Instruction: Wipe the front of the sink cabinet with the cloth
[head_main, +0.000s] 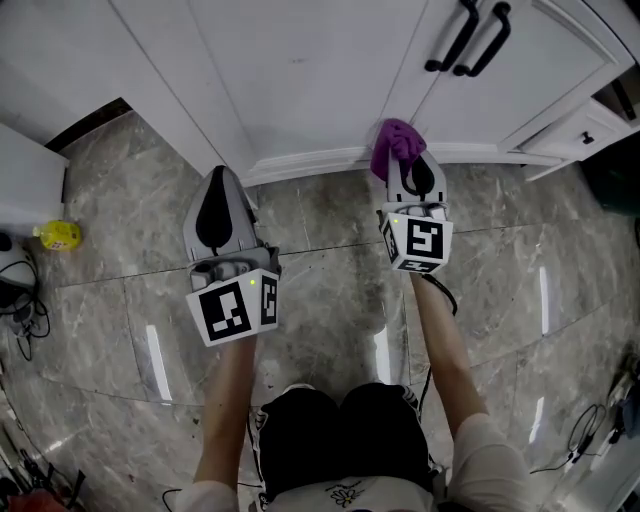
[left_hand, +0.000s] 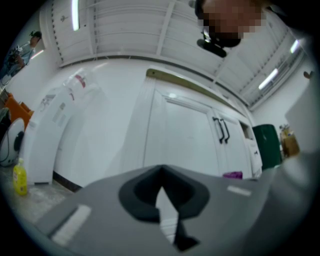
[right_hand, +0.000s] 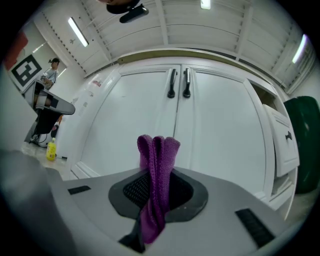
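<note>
The white sink cabinet (head_main: 330, 70) has two doors with black handles (head_main: 468, 38) and a baseboard at floor level. A purple cloth (head_main: 395, 147) is pinched in my right gripper (head_main: 405, 160), which is shut on it close to the cabinet's bottom edge; whether the cloth touches the cabinet I cannot tell. In the right gripper view the cloth (right_hand: 157, 180) stands bunched up between the jaws, in front of the doors (right_hand: 177, 125). My left gripper (head_main: 222, 185) is shut and holds nothing, over the floor a little short of the cabinet (left_hand: 185, 135).
The floor is grey marble tile (head_main: 330, 290). A yellow bottle (head_main: 58, 235) stands at the left by a white appliance (head_main: 25, 180), with cables (head_main: 20, 300) nearby. A drawer unit (head_main: 575, 135) and a dark green bin (right_hand: 305, 145) are at the right.
</note>
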